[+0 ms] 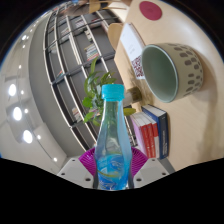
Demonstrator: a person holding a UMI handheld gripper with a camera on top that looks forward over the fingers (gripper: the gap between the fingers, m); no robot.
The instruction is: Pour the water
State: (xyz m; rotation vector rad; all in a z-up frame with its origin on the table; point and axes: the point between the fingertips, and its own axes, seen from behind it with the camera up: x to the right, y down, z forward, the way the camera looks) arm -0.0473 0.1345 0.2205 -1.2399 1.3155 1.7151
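Note:
My gripper (112, 165) is shut on a clear plastic water bottle (112, 135) with a blue label and a light blue cap (112, 92). The magenta pads (88, 160) press on the bottle's lower body from both sides. The whole view is rolled far to one side. A beige cup (170, 68) with a green inside and a patterned outer wall stands beyond the bottle on a light wooden table (200, 130), its mouth facing the bottle's cap side. The bottle's cap is on and sits a short way from the cup.
A row of books (150, 130) and a small green plant (100, 78) sit behind the bottle. A metal wire shelf rack (70, 50) fills the background. A pink round object (150, 10) lies beyond the cup on the table.

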